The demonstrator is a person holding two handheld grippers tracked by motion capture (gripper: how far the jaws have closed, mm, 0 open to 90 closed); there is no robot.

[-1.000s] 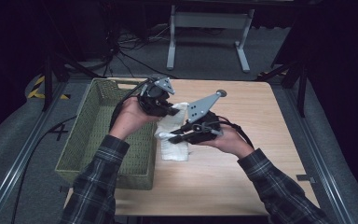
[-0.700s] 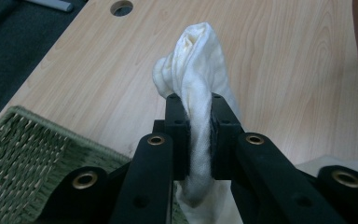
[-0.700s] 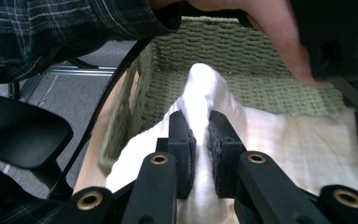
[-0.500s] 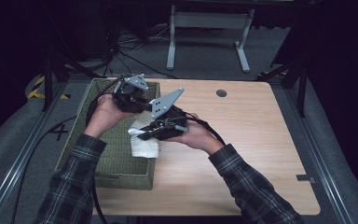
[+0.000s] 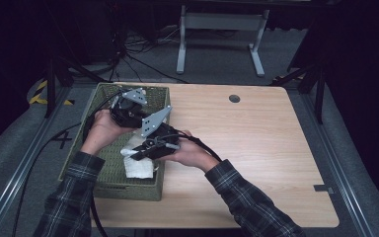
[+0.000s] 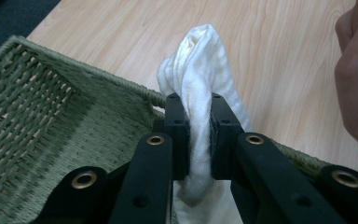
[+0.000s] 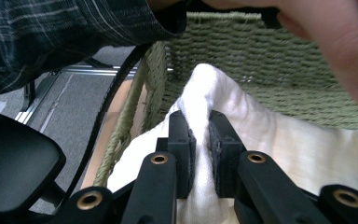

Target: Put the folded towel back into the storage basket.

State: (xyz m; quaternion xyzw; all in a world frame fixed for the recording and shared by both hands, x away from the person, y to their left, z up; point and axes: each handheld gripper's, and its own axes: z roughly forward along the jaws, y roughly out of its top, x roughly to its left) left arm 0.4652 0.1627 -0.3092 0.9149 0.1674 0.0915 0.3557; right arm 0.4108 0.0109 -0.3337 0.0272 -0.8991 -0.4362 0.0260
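1. Worktop [image 5: 256,148]: light wood, with a green woven basket [image 5: 98,173] at its left end.
2. Cloth [image 5: 139,165]: white, bunched, hanging over the basket's right wall near its near corner. Part lies inside the basket; how much reaches the worktop cannot be told from the high view.
3. Left gripper [image 6: 198,135]: fingers closed on a fold of the cloth, which bulges up between the pads. In the left gripper view the basket rim runs beneath the fingers, with bare worktop beyond.
4. Right gripper [image 7: 199,140]: fingers closed on another fold of the cloth. In the right gripper view the basket wall stands behind the cloth, and a plaid sleeve [image 7: 74,28] crosses the top left.
5. In the high view both grippers sit close together over the basket's right side. The left hand [image 5: 103,129] holds its gripper above the basket interior. The right hand [image 5: 190,153] holds its gripper at the basket's right wall, just above the cloth.
6. Each gripper carries a grey three-cornered plate, and a black cable trails from it
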